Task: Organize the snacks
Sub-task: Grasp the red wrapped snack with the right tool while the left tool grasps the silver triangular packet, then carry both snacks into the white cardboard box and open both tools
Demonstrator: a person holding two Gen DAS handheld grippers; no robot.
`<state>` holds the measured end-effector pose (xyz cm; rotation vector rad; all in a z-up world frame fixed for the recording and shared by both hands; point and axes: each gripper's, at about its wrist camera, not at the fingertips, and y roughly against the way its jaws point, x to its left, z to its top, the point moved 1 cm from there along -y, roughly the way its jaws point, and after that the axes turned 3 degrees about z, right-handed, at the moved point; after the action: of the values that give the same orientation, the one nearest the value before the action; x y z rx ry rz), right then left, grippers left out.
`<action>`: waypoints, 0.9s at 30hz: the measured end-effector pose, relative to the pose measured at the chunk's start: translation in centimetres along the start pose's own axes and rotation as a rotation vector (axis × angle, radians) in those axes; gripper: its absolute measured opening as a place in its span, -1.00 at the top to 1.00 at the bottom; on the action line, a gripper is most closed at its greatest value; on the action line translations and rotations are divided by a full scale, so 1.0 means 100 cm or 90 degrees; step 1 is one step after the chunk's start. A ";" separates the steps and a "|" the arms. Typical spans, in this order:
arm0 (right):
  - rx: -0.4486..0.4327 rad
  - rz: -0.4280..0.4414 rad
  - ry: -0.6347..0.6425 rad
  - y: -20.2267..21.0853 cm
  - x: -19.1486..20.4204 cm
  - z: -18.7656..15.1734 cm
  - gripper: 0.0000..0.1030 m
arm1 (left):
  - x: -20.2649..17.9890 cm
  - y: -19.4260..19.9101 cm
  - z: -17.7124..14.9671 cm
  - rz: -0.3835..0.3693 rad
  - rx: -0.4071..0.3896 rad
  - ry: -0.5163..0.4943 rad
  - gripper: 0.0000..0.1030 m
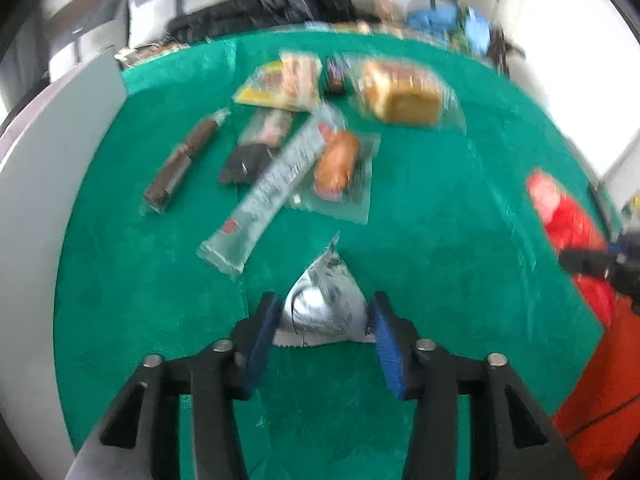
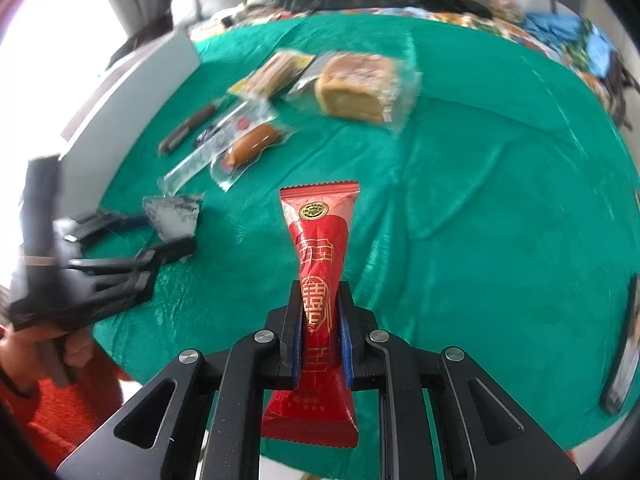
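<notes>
My left gripper is shut on a silver triangular snack packet, its blue pads pressing the packet's two sides just above the green cloth. The right wrist view shows the same gripper and packet at the left. A long red snack packet with gold print is squeezed at its middle by my right gripper, which is shut on it. The red packet also shows at the right edge of the left wrist view.
More snacks lie on the cloth farther back: a wrapped bread loaf, a sausage pack, a long silver stick pack, a brown bar and a yellow pack. A grey board borders the left. A phone lies at the right.
</notes>
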<state>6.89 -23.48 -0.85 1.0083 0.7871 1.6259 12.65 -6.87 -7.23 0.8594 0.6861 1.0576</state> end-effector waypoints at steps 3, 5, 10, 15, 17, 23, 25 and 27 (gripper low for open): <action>-0.003 0.015 -0.036 0.006 -0.011 -0.003 0.71 | 0.017 0.018 -0.002 -0.032 -0.020 0.056 0.29; 0.000 0.018 -0.045 0.003 -0.013 -0.003 0.71 | 0.030 0.036 0.000 -0.054 -0.039 0.092 0.29; -0.007 0.052 -0.047 -0.003 0.009 0.014 0.72 | 0.074 0.095 0.016 -0.094 -0.102 0.170 0.29; -0.049 0.145 -0.009 0.012 0.088 0.079 0.72 | 0.158 0.165 0.023 -0.047 -0.174 0.225 0.28; -0.063 0.202 0.027 0.021 0.142 0.112 0.72 | 0.197 0.186 0.018 0.004 -0.186 0.243 0.28; -0.068 0.329 0.111 0.017 0.299 0.181 0.60 | 0.296 0.214 -0.013 0.184 -0.161 0.313 0.19; -0.062 0.346 0.112 0.006 0.330 0.195 -0.10 | 0.313 0.212 -0.025 0.239 -0.140 0.328 -0.34; -0.082 0.340 0.097 0.005 0.338 0.203 -0.34 | 0.320 0.220 -0.041 0.272 -0.153 0.345 -0.52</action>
<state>20.67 9.22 16.21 1.0665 0.5244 2.2010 10.51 29.38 7.13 0.5146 0.8181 1.7553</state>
